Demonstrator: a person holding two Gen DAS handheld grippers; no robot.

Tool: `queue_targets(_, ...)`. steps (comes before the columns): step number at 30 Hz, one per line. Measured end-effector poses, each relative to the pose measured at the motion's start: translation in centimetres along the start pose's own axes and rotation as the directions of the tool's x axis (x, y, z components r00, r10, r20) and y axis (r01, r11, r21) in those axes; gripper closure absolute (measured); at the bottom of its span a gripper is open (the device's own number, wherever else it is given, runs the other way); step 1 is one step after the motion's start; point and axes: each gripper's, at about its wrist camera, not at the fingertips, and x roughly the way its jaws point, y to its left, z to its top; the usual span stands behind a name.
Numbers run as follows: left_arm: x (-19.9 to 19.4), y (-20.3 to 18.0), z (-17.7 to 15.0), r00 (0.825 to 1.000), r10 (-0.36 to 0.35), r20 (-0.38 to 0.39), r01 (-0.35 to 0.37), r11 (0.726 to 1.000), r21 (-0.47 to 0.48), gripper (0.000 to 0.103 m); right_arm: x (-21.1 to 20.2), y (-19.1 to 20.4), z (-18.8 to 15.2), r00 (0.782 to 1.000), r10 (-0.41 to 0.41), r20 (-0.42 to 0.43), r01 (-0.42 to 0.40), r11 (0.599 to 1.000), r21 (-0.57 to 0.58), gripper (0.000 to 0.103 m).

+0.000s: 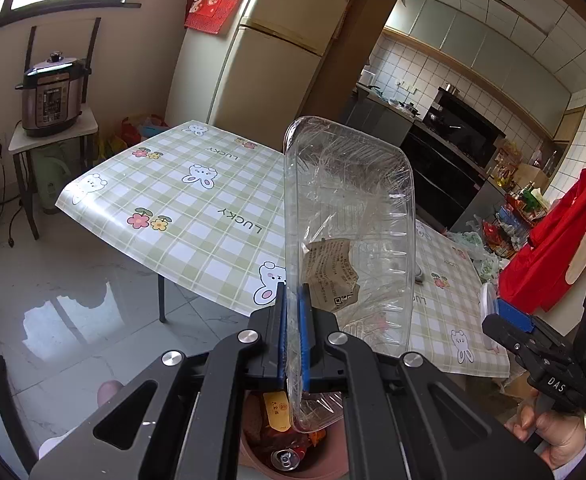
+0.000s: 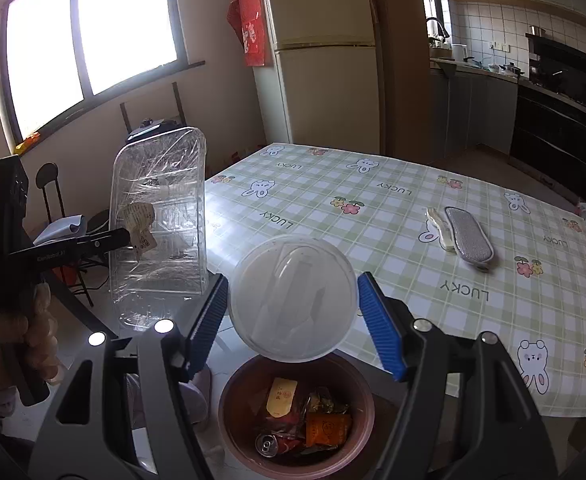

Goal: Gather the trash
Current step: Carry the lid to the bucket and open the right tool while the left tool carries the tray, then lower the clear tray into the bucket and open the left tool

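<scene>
The clear plastic tray is thin, glossy and crinkled, with a torn paper label stuck inside. The round container is cloudy, smooth plastic. The tablecloth looks like slick, printed vinyl with a soft sheen. The bin is matt brownish plastic, holding a shiny metal can and glossy foil wrappers. The floor is polished, mirror-like stone. Both grippers have ribbed blue pads on matt black frames.
</scene>
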Motion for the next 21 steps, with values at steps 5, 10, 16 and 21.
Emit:
queue_targets(5,-0.6,-0.2,-0.2,1.0,-0.003,0.008,0.003,1.0,0.009,0.097,0.2,0.1,-0.2,1.0,0.009,-0.016,-0.009,1.0,0.01,0.035)
queue_targets(10,-0.7,0.1,0.1,1.0,-0.02,0.011,0.02,1.0,0.002,0.097,0.2,0.3,-0.1,1.0,0.007,-0.009,-0.007,1.0,0.019,0.024)
queue_targets(16,-0.8,-0.1,-0.4,1.0,-0.029,0.001,0.029,0.999,0.017,0.097,-0.8,0.3,0.5,1.0,-0.011,0.029,0.01,0.999,0.034,0.011)
queue_targets(21,-0.4,-1.1,-1.1,0.999,-0.043,-0.022,0.044,0.998,0.049,0.097,-2.3,-0.2,1.5,0.996,-0.049,0.075,0.045,0.997,0.056,0.006)
